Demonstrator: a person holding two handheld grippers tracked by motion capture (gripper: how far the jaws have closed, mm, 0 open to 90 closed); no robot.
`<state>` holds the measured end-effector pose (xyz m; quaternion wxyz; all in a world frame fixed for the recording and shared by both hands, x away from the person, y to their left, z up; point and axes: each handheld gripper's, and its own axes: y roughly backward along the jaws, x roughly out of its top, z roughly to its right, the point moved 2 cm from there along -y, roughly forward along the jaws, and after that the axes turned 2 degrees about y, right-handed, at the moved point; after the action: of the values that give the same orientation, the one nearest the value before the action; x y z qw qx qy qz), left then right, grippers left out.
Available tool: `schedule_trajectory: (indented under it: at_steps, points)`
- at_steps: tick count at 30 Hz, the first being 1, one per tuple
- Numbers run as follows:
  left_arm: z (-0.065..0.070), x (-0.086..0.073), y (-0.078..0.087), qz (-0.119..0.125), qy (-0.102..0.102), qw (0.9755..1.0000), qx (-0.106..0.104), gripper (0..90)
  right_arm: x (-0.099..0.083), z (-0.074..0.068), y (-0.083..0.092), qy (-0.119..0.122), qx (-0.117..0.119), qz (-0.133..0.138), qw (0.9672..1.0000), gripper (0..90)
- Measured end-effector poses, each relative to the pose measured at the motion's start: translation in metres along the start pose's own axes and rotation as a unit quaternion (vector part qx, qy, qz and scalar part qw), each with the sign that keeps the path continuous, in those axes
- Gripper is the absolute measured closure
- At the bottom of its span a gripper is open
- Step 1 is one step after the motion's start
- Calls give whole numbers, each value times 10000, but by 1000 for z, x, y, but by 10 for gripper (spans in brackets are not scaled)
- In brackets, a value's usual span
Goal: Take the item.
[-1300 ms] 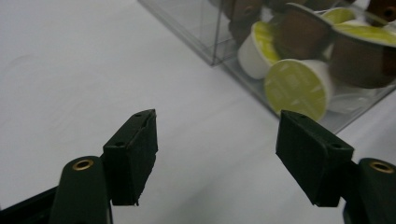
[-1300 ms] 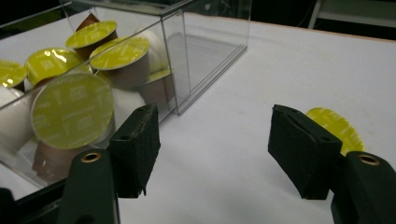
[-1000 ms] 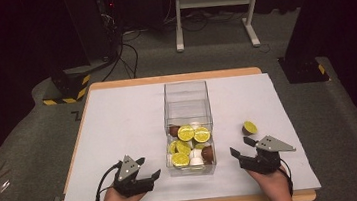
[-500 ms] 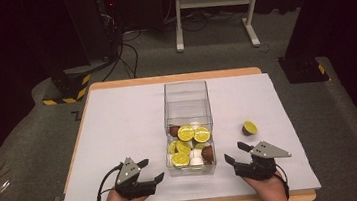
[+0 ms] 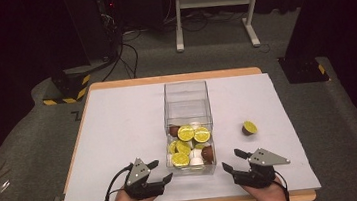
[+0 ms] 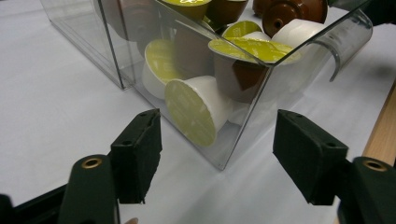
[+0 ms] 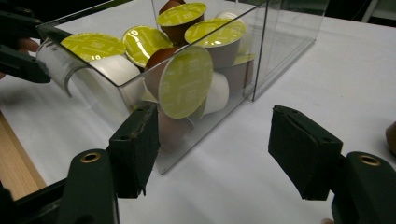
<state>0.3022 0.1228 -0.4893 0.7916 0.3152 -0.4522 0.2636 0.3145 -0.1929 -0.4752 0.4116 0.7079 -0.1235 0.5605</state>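
We see 2 hand-held grippers, left [image 5: 160, 173] and right [image 5: 232, 160], low in frame, jaws wide and empty, flanking the pod-filled box [image 5: 189, 129], seemingly readying; 1 pod [image 5: 249, 127] sits right-centre on the bench [image 5: 118, 122].

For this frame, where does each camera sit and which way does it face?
High view: above the person's side, looking forward and down at the table; both hands, left tool and right tool show.
Left gripper view: on the left tool, facing the clear box.
Right gripper view: on the right tool, facing it too.
Shared: the box's capsules.
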Motion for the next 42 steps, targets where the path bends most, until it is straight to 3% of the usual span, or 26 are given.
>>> schedule_trajectory:
  at_steps: [2, 16, 19, 22, 25, 28, 39, 42]
  points:
    - [1, 0, -2, 47, 107, 9999, -11, 349, 0, -2, 0, -6, 42, 15, 10000, 340]
    - [5, 0, -7, 55, -14, 9999, -105, 447, -3, -21, -4, 133, 407, -59, 9991, 350]
    - [7, 0, -9, 74, 84, 9998, -156, 453, -4, -22, -7, 151, 431, -98, 9989, 355]
    - [8, -2, -10, 20, -21, 9998, -200, 487, -5, -23, -12, 173, 486, -118, 9986, 423]
    - [10, -3, -11, 71, 102, 9997, -195, 515, -4, -24, -13, 204, 532, -55, 9984, 500]
    - [10, -4, -11, 42, 20, 9998, -188, 533, -3, -25, -14, 202, 547, 12, 9983, 550]
    - [11, -4, -11, 127, 115, 9997, -166, 562, 0, -27, -22, 305, 630, 49, 9975, 593]
    - [10, -3, -11, 100, 37, 9998, -150, 575, 1, -26, -23, 304, 606, 64, 9977, 596]
